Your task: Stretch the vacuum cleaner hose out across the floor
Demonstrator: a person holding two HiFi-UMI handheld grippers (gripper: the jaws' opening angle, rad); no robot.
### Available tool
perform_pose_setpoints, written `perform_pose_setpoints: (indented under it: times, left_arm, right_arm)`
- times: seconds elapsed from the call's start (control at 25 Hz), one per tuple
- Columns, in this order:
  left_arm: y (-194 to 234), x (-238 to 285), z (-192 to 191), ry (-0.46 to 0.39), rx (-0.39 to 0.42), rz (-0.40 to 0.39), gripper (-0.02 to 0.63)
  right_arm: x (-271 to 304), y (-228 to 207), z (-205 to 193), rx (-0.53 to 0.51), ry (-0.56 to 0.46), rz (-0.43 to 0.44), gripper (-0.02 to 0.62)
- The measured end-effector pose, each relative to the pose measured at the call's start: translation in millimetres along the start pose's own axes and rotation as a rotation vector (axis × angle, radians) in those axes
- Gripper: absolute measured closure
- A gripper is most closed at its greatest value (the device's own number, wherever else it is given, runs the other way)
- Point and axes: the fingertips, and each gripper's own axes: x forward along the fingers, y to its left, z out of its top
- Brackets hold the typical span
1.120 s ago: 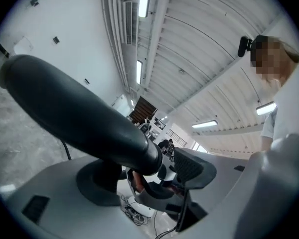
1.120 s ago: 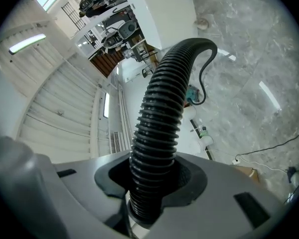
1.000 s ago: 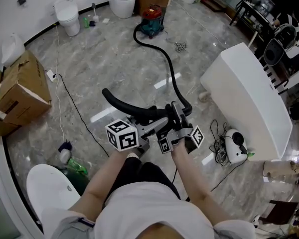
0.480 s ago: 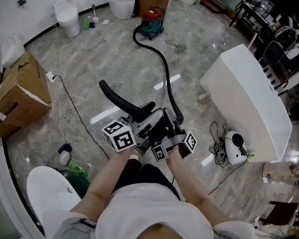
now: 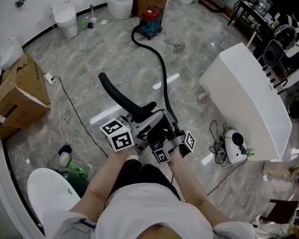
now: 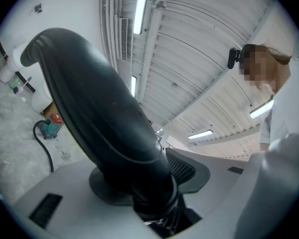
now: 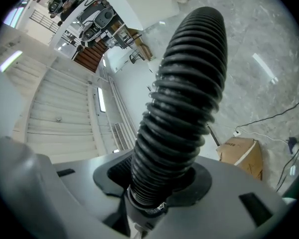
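A red and teal vacuum cleaner (image 5: 150,20) stands at the far side of the floor. Its black ribbed hose (image 5: 163,73) runs from it in a gentle curve down to my two grippers, close in front of me. My right gripper (image 5: 172,134) (image 7: 154,195) has the ribbed hose (image 7: 184,108) between its pads, and its jaws are opening. The smooth black curved handle tube (image 5: 117,97) (image 6: 99,118) sticks out up-left. My left gripper (image 5: 139,127) (image 6: 157,203) clasps the tube at its base, its jaws closing.
A big white tub (image 5: 246,101) lies to the right, with a white device and tangled cables (image 5: 234,147) beside it. Cardboard box (image 5: 17,91) at left, toilets (image 5: 67,16) at the back wall, a white bowl (image 5: 52,190) near my left, a thin cable (image 5: 74,108) on the floor.
Both grippers have drawn back toward me and a little left with the hose. The hose's S-bend near the grippers has straightened, and the handle tip has shifted left.
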Motion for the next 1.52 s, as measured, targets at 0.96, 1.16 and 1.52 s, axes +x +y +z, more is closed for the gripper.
perform_pose_setpoints:
  times: [0.96, 1.16, 1.52]
  left_arm:
    - [41, -28, 25, 0.231, 0.255, 0.141, 0.397]
    - [65, -43, 7, 0.256, 0.166, 0.226, 0.397]
    - [158, -92, 9, 0.055, -0.098, 0.560, 0.309]
  right_arm:
    - [-31, 1, 0, -0.095, 0.153, -0.051, 0.371]
    - [-34, 5, 14, -0.112, 0.108, -0.041, 0.373]
    - [-29, 11, 22, -0.125, 0.073, -0.017, 0.371]
